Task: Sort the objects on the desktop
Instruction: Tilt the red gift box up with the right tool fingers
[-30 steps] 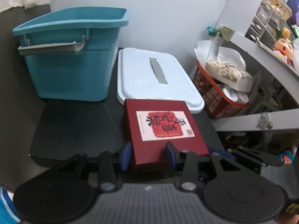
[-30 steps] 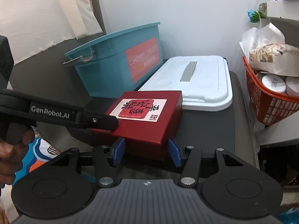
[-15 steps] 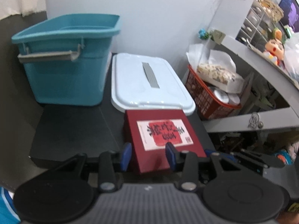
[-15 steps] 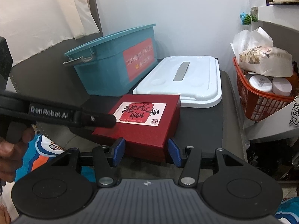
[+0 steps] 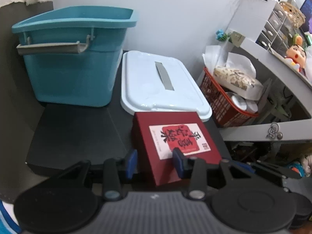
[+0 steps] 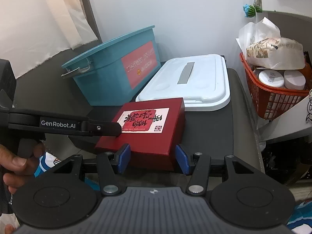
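Observation:
A dark red flat box with a red-and-white label hangs low over a black surface, held from two sides. My left gripper is shut on one edge of it: one blue pad presses the labelled top, the other sits at the side below. From the right wrist that gripper reaches in from the left, its finger lying on the box. My right gripper is shut on the box's near end, a blue pad on each side. A person's hand holds the left gripper's handle.
A teal bin with a grey handle stands at the back left, open at the top. Beside it lies a white lid with a grey strip. A red basket of jars and bags sits to the right under a grey shelf.
Both grippers keep their hold on the red box. The box has tipped slightly in the left wrist view and the background has shifted a little.

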Available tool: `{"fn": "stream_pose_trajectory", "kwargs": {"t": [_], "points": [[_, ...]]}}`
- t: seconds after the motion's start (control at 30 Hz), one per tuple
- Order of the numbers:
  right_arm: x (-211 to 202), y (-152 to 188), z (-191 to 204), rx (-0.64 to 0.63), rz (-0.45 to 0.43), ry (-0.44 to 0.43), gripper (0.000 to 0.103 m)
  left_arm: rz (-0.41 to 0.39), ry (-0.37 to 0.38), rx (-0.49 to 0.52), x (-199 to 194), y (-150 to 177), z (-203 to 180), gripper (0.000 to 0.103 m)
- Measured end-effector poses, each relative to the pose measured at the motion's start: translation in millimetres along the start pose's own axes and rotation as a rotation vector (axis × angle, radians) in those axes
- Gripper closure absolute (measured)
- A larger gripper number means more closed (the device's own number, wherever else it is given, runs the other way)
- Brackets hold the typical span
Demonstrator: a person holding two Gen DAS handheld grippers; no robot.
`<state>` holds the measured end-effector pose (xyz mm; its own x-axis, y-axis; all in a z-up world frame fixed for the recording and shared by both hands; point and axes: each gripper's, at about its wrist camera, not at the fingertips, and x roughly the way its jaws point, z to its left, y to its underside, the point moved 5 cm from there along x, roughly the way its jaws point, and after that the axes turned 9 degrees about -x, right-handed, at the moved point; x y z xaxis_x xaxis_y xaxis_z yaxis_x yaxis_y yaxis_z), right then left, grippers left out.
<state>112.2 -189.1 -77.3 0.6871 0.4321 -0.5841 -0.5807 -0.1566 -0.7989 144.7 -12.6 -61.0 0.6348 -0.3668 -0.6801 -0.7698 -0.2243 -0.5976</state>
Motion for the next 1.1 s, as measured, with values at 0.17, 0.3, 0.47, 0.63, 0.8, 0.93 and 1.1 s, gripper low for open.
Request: {"fn": "stream_pose_trajectory", "kwargs": {"t": [0.17, 0.3, 0.47, 0.63, 0.8, 0.93, 1.1], "points": [[1.1, 0.1, -1.0, 0.008, -0.001, -0.006, 0.048, 0.007, 0.012, -0.014, 0.4, 0.6, 1.3, 0.06], [-0.6, 0.6, -1.2, 0.018, -0.001, -0.011, 0.048, 0.028, 0.041, -0.008, 1.3, 4.3, -3.5, 0.057], [-5.9, 3.1, 0.0, 0.013, 0.004, -0.003, 0.048, 0.031, 0.053, 0.005, 0.2, 7.7, -7.3, 0.056], [-11.7, 5.0, -0.3, 0.02, 0.008, 0.004, 0.048, 0.039, 0.064, 0.021, -0.7, 11.0, -11.9, 0.056], [-18.6, 8.8, -2.4, 0.024, 0.017, 0.015, 0.048, 0.053, 0.073, 0.043, -0.2, 14.2, -18.0, 0.056], [-21.5, 10.3, -6.8, 0.061, 0.031, 0.007, 0.048, 0.058, 0.074, 0.058, -0.7, 17.2, -20.3, 0.055], [-23.0, 12.1, -17.4, 0.151, 0.04, 0.001, 0.042, 0.054, 0.075, 0.06, -2.4, 16.8, -20.8, 0.057]]}}
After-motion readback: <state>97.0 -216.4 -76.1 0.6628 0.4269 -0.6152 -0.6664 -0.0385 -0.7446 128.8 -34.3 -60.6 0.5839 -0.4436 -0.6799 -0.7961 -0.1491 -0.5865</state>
